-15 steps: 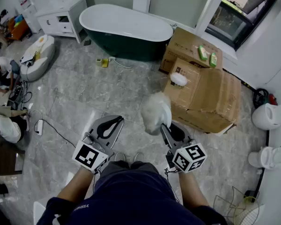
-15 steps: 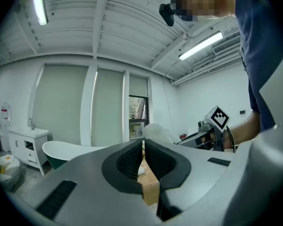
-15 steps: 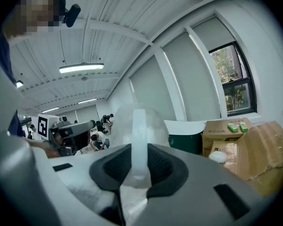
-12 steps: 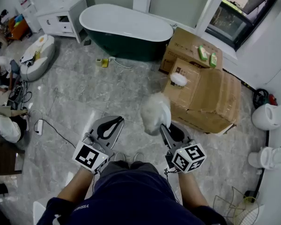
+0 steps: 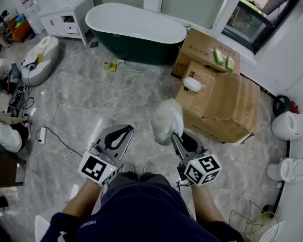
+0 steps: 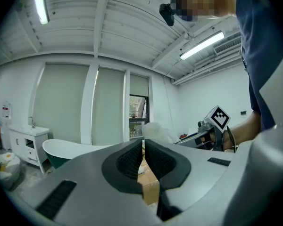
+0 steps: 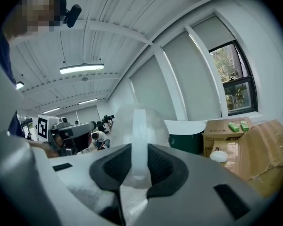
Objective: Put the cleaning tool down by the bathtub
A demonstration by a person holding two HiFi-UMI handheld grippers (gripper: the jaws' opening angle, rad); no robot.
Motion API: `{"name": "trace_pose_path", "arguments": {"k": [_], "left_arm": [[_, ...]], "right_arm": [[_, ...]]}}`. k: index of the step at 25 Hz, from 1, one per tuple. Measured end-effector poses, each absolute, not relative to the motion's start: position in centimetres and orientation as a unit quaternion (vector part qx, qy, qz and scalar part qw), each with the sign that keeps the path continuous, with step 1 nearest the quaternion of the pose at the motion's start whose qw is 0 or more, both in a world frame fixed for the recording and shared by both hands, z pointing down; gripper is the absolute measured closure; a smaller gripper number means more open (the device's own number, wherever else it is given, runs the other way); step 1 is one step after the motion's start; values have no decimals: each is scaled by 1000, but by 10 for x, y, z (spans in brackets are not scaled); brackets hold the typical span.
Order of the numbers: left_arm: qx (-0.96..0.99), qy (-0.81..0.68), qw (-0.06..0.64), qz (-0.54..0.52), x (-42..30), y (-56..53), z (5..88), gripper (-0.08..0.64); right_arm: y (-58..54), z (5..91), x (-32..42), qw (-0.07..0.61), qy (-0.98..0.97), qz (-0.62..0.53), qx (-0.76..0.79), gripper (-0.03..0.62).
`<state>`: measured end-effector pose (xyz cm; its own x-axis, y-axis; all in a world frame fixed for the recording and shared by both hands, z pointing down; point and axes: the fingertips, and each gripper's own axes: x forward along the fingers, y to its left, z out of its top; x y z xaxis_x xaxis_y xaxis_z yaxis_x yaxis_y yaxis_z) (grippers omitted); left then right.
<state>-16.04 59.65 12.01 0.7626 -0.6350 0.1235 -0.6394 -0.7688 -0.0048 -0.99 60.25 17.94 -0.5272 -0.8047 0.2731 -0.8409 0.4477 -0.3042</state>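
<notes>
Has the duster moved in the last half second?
No. The duster in the right gripper sits at the same spot beside the cardboard box.

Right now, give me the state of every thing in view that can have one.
Tool, held off the floor, fluffy head up, not yet by the tub.
Right gripper, shut on the tool's handle.
Left gripper, shut, empty.
Tub, standing, empty.
Far box, closed, two green packs on top.
</notes>
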Motion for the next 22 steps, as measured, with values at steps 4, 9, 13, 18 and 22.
{"name": "trace_pose_path", "arguments": {"k": [4, 9, 13, 18, 22], "left_arm": [[938, -341, 20, 61, -158, 598, 122, 518], [936, -345, 19, 61, -150, 599, 124, 518], [934, -350, 19, 63, -138, 598, 128, 518], [933, -354, 17, 65, -124, 594, 130, 518], [932, -356, 16, 70, -113, 591, 132, 518]], "right_arm": [[603, 181, -8, 43, -850, 205, 483, 499], [604, 185, 1, 44, -851, 206, 481, 499], [602, 187, 14, 43, -853, 205, 477, 499], [596, 189, 28, 43, -856, 204, 474, 500], [592, 191, 39, 41, -857, 206, 471, 500]]}}
